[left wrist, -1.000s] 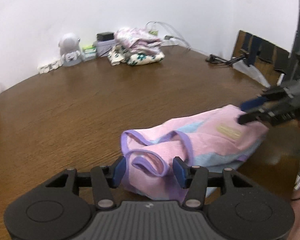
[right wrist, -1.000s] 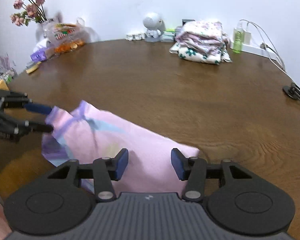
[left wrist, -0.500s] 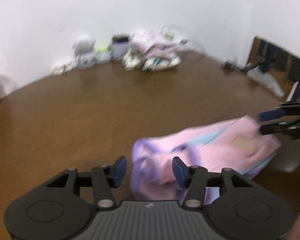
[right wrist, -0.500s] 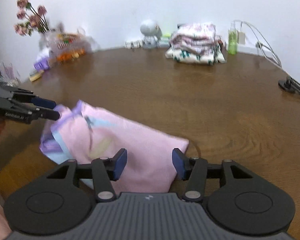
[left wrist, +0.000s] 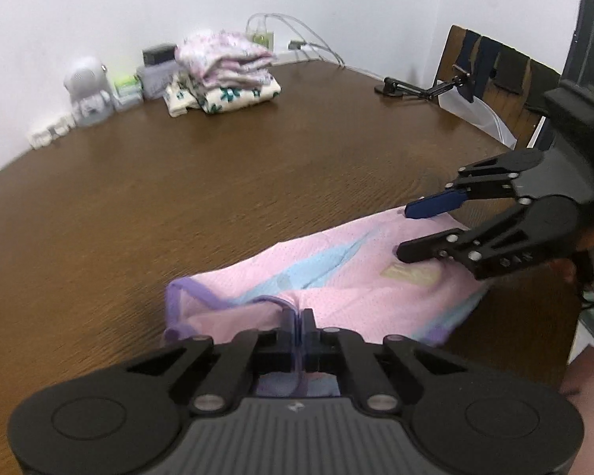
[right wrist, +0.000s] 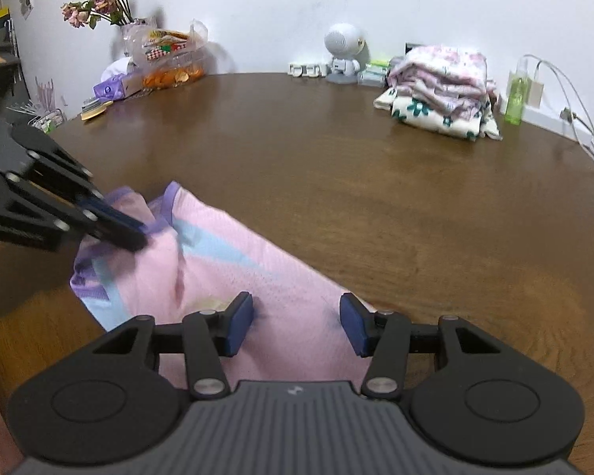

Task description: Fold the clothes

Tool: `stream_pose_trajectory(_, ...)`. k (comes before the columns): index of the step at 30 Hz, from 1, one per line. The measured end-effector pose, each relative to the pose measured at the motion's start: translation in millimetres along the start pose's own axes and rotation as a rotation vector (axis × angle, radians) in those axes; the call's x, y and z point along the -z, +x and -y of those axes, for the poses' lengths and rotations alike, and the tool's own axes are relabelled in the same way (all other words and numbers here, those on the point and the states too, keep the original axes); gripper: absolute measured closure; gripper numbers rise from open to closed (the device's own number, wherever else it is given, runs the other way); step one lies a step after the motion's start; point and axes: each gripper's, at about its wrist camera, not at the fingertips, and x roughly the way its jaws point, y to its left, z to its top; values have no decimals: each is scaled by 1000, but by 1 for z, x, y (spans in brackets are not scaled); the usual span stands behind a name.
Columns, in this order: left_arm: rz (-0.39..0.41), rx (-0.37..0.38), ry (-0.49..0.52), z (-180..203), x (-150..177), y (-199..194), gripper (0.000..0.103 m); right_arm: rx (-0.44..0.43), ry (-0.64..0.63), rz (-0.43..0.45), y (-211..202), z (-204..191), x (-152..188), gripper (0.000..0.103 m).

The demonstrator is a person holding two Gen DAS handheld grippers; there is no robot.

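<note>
Brown wooden table (right wrist: 376, 206) bearing the pink mesh garment with purple trim (right wrist: 233, 273) near its front edge. Left gripper (left wrist: 297, 318) — fingers closed on the purple hem, probably for lifting a fold; right gripper (right wrist: 295, 322) — fingers spread wide over the opposite end, gripping nothing.

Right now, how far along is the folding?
Done: a folded stack of clothes sits at the far edge of the table. In hand: the left hand-held gripper is shut on the purple-trimmed edge of the pink garment; the right hand-held gripper is open over its other end. Left: the garment lies spread and rumpled, not yet a finished fold or stacked.
</note>
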Motion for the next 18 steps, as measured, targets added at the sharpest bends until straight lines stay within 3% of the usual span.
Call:
stream_pose_trajectory(6, -2, -7, -41, -8, 13, -14, 98, -33, -19, -4, -5, 5, -3, 53)
stream_pose_trajectory(8, -4, -10, -61, -15, 12, -15, 87, -66, -40, -3, -7, 3, -12, 53)
stream_pose_trajectory(10, -5, -12, -81, -22, 11, -16, 67, -97, -92, 4, -10, -4, -24, 53)
stream_pose_trajectory(13, -7, -16, -111, -32, 11, -18, 51, -159, -212, -29, -2, -24, -43, 53)
stream_pose_trajectory(18, -10, -21, -162, -49, 9, -21, 40, -271, -348, -149, 28, -48, -66, 58)
